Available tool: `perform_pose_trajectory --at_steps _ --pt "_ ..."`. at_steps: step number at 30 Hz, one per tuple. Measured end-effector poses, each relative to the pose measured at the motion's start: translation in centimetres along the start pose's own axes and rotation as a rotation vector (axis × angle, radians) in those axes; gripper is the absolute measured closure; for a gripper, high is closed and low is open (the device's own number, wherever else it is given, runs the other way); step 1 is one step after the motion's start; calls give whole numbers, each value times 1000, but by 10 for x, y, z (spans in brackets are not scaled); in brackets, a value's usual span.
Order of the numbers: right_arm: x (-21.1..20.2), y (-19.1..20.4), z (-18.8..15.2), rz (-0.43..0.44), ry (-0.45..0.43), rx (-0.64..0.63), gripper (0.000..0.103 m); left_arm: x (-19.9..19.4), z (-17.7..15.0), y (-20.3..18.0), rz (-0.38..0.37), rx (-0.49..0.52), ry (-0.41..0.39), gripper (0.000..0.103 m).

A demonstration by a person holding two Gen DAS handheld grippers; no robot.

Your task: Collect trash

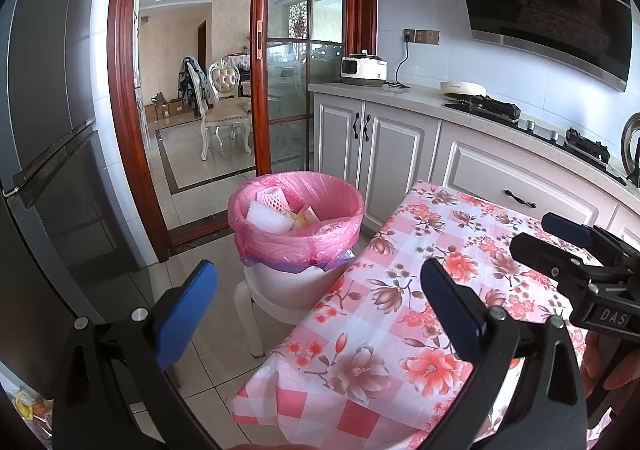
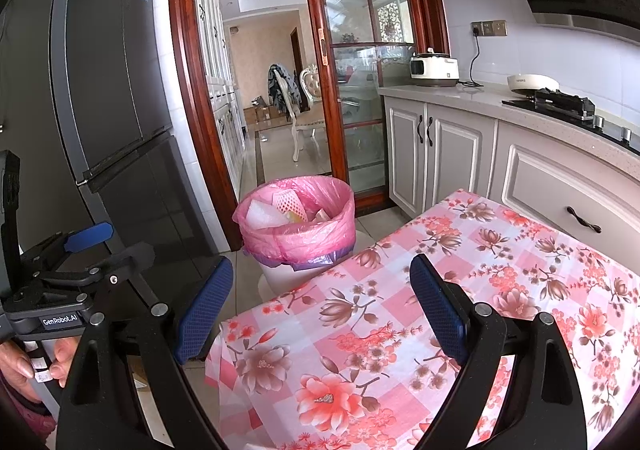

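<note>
A white trash bin lined with a pink bag [image 1: 296, 240] stands on the floor beyond the table's far-left corner; it also shows in the right wrist view [image 2: 298, 240]. Inside lie white foam wrap [image 1: 266, 219], a pink foam net [image 1: 272, 198] and other scraps. My left gripper [image 1: 320, 314] is open and empty, held over the table's left edge, short of the bin. My right gripper [image 2: 322, 308] is open and empty over the flowered tablecloth [image 2: 440, 290]. Each gripper shows at the edge of the other's view.
A dark fridge [image 2: 100, 109] stands at the left. White cabinets [image 1: 400, 141] with a counter, rice cooker [image 1: 363, 69] and gas hob [image 1: 520, 117] run along the right. A red-framed glass sliding door [image 1: 260, 69] opens onto a dining room behind the bin.
</note>
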State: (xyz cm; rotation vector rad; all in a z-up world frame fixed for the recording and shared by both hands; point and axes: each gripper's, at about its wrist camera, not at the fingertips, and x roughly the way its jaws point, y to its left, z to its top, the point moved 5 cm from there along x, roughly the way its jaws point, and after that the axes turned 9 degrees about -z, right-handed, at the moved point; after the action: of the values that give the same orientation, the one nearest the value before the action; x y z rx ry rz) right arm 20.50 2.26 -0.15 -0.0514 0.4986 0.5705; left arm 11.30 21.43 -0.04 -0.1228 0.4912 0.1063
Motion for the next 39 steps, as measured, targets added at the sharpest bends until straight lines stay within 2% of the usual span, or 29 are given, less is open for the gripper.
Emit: perform_pose_trajectory --at_steps 17,30,39 --pt "0 -1 0 -1 -1 -4 18 0 -4 -3 -8 -6 1 5" --pt "-1 -1 0 -3 0 -3 18 0 -2 -2 6 11 3 5" --pt "-2 -2 -1 -4 1 -3 18 0 -1 -1 40 19 -26 5"
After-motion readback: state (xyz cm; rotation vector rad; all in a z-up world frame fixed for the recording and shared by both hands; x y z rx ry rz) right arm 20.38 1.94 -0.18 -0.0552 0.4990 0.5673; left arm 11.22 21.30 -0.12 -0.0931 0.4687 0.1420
